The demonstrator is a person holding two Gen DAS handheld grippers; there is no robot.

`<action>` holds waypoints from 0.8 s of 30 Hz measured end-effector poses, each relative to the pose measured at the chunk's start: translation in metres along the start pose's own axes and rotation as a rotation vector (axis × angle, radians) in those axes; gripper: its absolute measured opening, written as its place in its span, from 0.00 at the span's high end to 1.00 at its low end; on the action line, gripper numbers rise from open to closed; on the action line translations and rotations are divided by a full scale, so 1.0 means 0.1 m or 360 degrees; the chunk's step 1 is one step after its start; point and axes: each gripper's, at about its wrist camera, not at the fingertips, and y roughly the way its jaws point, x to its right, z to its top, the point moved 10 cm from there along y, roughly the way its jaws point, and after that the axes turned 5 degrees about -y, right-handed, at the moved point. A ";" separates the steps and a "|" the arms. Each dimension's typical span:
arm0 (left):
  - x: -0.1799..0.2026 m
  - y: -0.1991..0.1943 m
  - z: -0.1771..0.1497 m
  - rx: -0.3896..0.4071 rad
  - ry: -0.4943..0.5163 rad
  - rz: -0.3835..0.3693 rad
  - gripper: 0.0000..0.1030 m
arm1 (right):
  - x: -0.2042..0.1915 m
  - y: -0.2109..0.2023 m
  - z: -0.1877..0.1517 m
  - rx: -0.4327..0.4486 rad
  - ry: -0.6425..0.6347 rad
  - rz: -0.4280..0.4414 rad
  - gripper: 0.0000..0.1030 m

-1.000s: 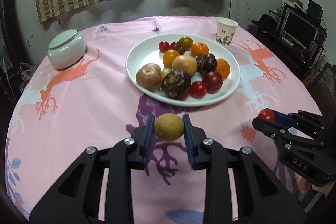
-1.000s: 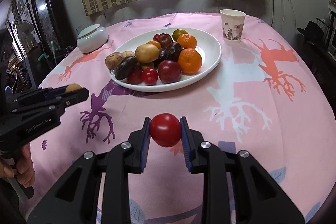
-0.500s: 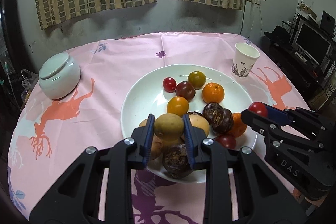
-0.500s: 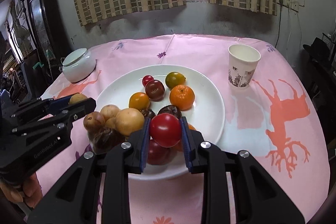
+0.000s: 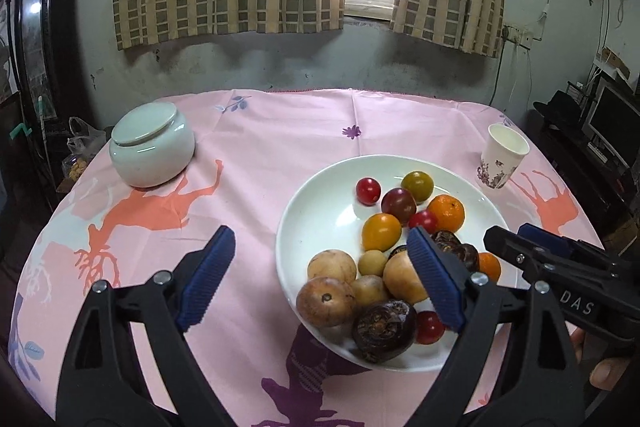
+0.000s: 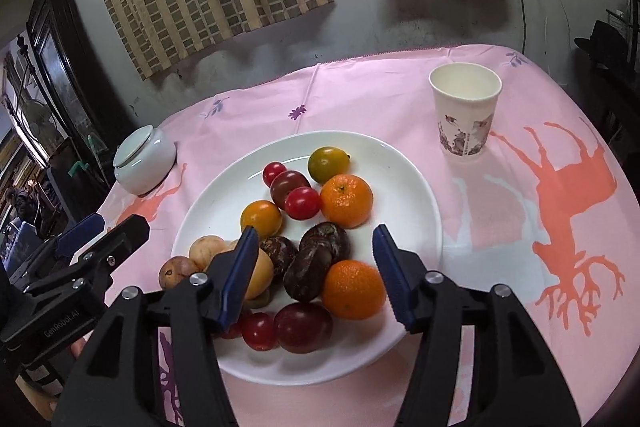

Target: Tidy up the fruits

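Observation:
A white plate on the pink tablecloth holds several fruits: red tomatoes, oranges, tan round fruits and dark wrinkled ones. My left gripper is open and empty, its right finger over the plate's tan fruits. My right gripper is open and empty above the plate's near side, straddling a dark wrinkled fruit and an orange. A red tomato lies among the fruits at the plate's middle. Each gripper shows in the other's view, the right one and the left one.
A white lidded jar stands at the table's left. A paper cup stands right of the plate. Curtains and a wall lie behind the table. Dark furniture and a monitor are off to the right.
Both grippers have opened and let go: the tan fruit and the red tomato now lie on the plate. Both grippers moved forward over the plate.

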 end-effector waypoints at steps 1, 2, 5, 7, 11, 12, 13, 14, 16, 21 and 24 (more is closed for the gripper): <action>0.01 -0.04 -0.02 -0.0004 0.0013 -0.0005 0.12 | 0.01 -0.04 -0.02 0.0000 -0.0002 -0.0014 0.42; 0.01 -0.08 -0.05 -0.0005 0.0026 -0.0005 0.11 | 0.02 -0.09 -0.05 -0.0001 -0.0015 -0.0029 0.42; 0.00 -0.21 -0.15 -0.0009 0.0052 0.0018 0.07 | 0.00 -0.25 -0.15 -0.0002 -0.0075 -0.0075 0.39; -0.02 -0.32 -0.23 -0.0006 0.0069 0.0028 0.07 | -0.01 -0.36 -0.25 -0.0007 -0.0095 -0.0092 0.38; -0.09 -0.49 -0.43 -0.0036 0.0032 0.0001 0.05 | -0.02 -0.58 -0.47 0.0003 -0.0147 -0.0152 0.37; -0.11 -0.54 -0.48 -0.0043 0.0028 0.0003 0.05 | -0.04 -0.63 -0.54 0.0010 -0.0181 -0.0178 0.37; -0.13 -0.58 -0.53 -0.0044 0.0031 0.0012 0.05 | -0.04 -0.67 -0.60 0.0017 -0.0211 -0.0207 0.35; -0.15 -0.62 -0.58 -0.0041 0.0036 0.0021 0.05 | -0.04 -0.71 -0.66 0.0020 -0.0237 -0.0240 0.34; -0.22 -0.72 -0.69 -0.0035 0.0026 0.0054 0.05 | -0.04 -0.79 -0.81 0.0029 -0.0269 -0.0285 0.34; -0.35 -0.90 -0.92 -0.0061 -0.0015 0.0053 0.04 | -0.02 -0.97 -1.06 0.0032 -0.0219 -0.0295 0.24; -0.39 -1.00 -1.02 -0.0056 -0.0003 0.0063 0.02 | -0.09 -1.09 -1.14 0.0078 -0.0241 -0.0294 0.06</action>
